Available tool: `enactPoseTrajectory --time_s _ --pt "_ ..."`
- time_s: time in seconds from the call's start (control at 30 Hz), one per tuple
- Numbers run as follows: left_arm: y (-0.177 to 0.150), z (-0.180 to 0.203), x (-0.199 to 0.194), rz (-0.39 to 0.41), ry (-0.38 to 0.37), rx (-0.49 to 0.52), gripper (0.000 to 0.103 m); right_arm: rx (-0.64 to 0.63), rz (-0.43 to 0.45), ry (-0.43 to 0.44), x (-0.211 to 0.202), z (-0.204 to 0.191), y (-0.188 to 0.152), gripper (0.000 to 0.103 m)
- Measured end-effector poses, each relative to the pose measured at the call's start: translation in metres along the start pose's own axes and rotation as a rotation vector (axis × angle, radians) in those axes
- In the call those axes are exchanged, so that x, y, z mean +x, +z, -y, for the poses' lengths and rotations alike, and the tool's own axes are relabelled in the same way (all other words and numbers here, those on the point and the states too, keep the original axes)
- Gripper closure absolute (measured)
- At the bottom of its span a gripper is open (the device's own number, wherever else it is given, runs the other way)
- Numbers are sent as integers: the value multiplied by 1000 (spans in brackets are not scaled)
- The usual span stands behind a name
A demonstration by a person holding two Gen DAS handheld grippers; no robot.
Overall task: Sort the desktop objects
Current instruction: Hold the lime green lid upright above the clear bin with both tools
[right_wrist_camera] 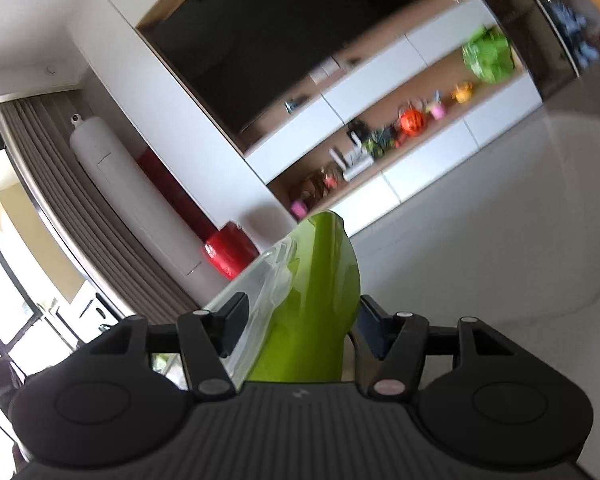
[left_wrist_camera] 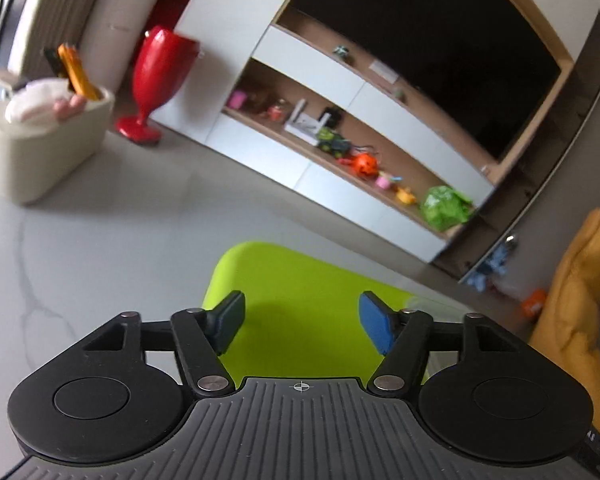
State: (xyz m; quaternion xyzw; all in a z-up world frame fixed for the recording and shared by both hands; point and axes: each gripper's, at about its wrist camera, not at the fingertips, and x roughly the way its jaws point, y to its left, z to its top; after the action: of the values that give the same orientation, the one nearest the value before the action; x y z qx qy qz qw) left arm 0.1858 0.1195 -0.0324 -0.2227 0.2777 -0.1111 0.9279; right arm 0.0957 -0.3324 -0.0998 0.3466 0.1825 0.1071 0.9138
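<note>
Clamping a lime-green object between its black pads, the right gripper holds it raised off the white tabletop, which shows only to the right of the fingers. A clear plastic part lies against the object's left face, touching the left pad. What the object is cannot be told from this view.

The left gripper stands with its jaws spread wide and nothing between them. Its blue pads hang over a lime-green surface that sits at the near edge of the white marbled tabletop; whether pads and surface touch cannot be told.

Toward the far left corner of the table rests a cream organiser box holding white tissue and an orange tool standing upright. A red goblet-shaped vase stands just beyond it.

Past the table, a wall unit with a dark television carries a shelf of small toys. The right wrist view is motion-blurred.
</note>
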Motion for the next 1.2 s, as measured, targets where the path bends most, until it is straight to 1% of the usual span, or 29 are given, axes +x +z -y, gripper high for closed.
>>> enactPoseTrajectory --time_s 0.03,0.07,0.1,0.17,0.2,0.3,0.33,0.37,0.4,0.43,0.5,0.57,0.63,0.73,0.83,0.93,1.0,1.07,1.1,1.17,1.2 --pt "-1 3 -4 18 18 20 23 15 -8 12 -1 6 -6 40" --pt "-3 -1 -6 15 23 1 11 30 -16 25 -2 12 -13 40" --pt "-5 -6 -7 11 28 -22 9 36 -19 34 -5 17 -18 39" --pt "-8 -15 -11 2 38 -66 9 22 -4 26 -11 17 -23 31" --pt "-9 -20 -13 -2 43 -88 8 23 -2 22 -13 17 -23 31" --pt "-14 -34 -18 -14 57 -155 8 34 11 17 -15 17 -22 37" --pt "-16 -39 -20 -18 62 -177 8 53 16 22 -15 17 -22 43" --pt "-17 -43 -22 -22 67 -199 8 74 20 23 -13 17 -22 45" --pt "-18 -47 -17 -44 85 -213 8 95 32 14 -11 17 -22 45" --pt "-21 -51 -13 -75 80 -230 8 110 45 3 -9 16 -23 46" --pt "-24 -54 -6 -111 38 -250 8 109 67 -20 -7 13 -24 48" --pt "-29 -51 -1 -115 29 -248 8 123 78 -14 -10 14 -28 50" --pt "-33 -46 3 -115 20 -244 8 143 98 1 -17 18 -34 50" --pt "-30 -32 14 -128 -18 -229 9 149 119 -2 -22 18 -39 51" --pt "-22 -26 27 -131 -4 -208 8 123 120 -31 -16 14 -34 50" --pt "-14 -19 39 -133 12 -187 9 162 113 -7 -5 21 -27 50" --pt "-12 -17 42 -137 13 -174 9 156 118 -1 -2 23 -27 48" --pt "-17 -21 35 -139 -1 -175 9 137 124 -17 -4 24 -27 41" --pt "-22 -26 27 -127 -19 -199 9 133 121 -25 -6 24 -27 40" --pt "-33 -41 6 -88 -46 -285 8 148 123 -48 -16 24 -29 28" --pt "-38 -49 -2 -73 -52 -327 6 163 134 -57 -22 25 -31 27"
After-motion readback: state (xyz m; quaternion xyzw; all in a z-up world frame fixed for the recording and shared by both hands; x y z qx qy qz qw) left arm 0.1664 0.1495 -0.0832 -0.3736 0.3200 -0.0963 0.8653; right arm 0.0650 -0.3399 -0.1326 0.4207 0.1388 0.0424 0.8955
